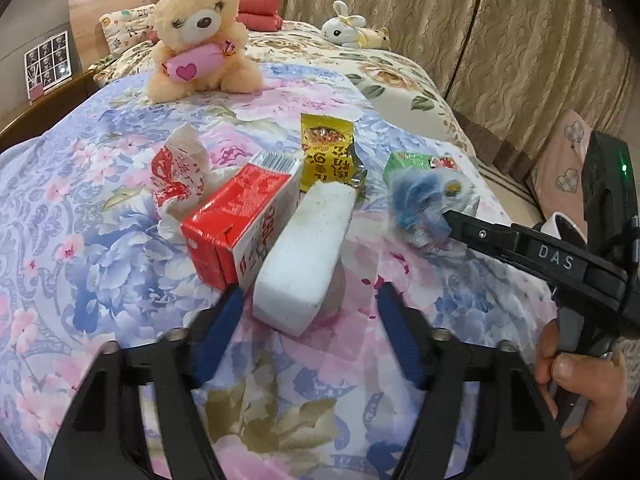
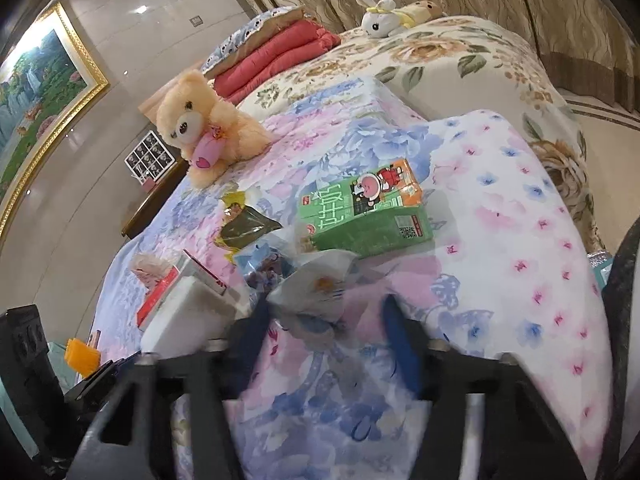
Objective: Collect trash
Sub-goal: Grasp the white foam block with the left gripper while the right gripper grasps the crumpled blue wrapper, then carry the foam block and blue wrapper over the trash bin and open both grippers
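Observation:
Trash lies on a floral bedspread point(image 1: 80, 208). A white foam block point(image 1: 306, 248) lies just ahead of my open left gripper point(image 1: 310, 300), its near end between the blue fingertips. Beside it are a red carton point(image 1: 236, 224), a crumpled red-and-white wrapper point(image 1: 178, 176), a yellow snack packet point(image 1: 328, 150) and a green carton point(image 1: 412, 164). My right gripper point(image 2: 324, 312) is open around a clear blue-printed plastic wrapper point(image 2: 316, 284), also seen in the left wrist view point(image 1: 424, 208). The green carton point(image 2: 368, 208) lies beyond it.
A beige teddy bear point(image 1: 202, 36) sits further up the bed. A white bunny plush point(image 1: 346, 30) and folded red blankets point(image 1: 258, 10) lie at the far end. Curtains point(image 1: 520, 32) hang to the right. A wooden nightstand point(image 2: 152, 200) stands on the left.

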